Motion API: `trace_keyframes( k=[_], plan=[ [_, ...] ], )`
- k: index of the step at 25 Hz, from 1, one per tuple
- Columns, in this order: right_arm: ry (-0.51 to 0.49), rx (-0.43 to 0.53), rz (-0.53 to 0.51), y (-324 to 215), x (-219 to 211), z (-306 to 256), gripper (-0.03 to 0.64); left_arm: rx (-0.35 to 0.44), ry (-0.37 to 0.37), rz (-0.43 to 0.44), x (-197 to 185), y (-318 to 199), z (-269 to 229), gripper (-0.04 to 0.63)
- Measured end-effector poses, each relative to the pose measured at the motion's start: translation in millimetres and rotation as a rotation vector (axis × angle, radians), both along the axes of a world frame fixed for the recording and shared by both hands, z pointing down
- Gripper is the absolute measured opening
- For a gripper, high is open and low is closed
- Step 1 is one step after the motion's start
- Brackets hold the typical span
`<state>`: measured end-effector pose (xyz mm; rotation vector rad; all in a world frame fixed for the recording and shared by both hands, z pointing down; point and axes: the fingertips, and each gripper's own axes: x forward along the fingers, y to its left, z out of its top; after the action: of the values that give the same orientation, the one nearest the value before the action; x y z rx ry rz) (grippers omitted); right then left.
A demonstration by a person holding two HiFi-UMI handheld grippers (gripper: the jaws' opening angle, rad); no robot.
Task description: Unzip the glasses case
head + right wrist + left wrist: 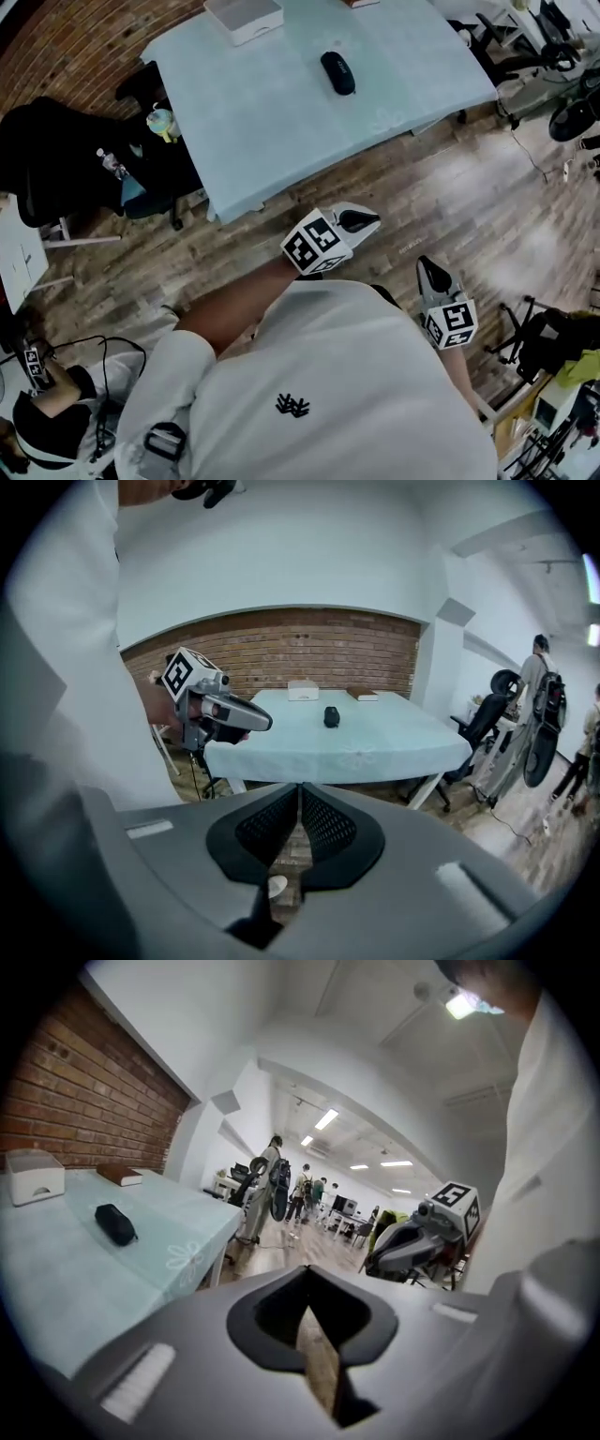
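The glasses case [337, 73] is a small dark oval pouch lying zipped on the pale blue table [281, 122]. It also shows as the case [116, 1223] at the left of the left gripper view and as the case [331, 716] far off in the right gripper view. Both grippers hang over the wooden floor, well short of the table. My left gripper [362, 221] points toward the table with its jaws together and nothing between them. My right gripper [428, 268], lower right, is likewise shut and empty. Each gripper appears in the other's view: right gripper [377, 1258], left gripper [255, 721].
A white box [244, 17] and a brown book [120, 1175] lie at the table's far end. A black chair [56, 155] with bottles [161, 122] beside it stands left of the table. People [274, 1185] stand far down the room; another chair [478, 726] is at the right.
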<state>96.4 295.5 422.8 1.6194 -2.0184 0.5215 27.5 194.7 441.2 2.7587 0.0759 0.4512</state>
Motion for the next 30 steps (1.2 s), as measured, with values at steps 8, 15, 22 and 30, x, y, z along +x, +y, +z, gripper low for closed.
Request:
trace_keyframes(
  k=[8,15,22,30],
  plan=[
    [0.000,-0.053,-0.245,-107.9,-7.1,14.1,0.005,-0.002,-0.046,-0.274,-40.7,-79.0,22.8,0.055],
    [0.016,-0.066,-0.388,-199.1,3.0,41.1,0.012,0.058,-0.061,-0.398,-41.9,-148.8,26.0,0.055],
    [-0.071,-0.079,-0.475,-304.4,33.1,80.8,0.026,0.031,-0.095,-0.537,-31.7,-228.3,21.8,0.055],
    [-0.103,-0.136,-0.597,-395.2,73.2,123.1,0.038,0.042,-0.171,-0.598,23.0,-320.3,24.6,0.055]
  ],
)
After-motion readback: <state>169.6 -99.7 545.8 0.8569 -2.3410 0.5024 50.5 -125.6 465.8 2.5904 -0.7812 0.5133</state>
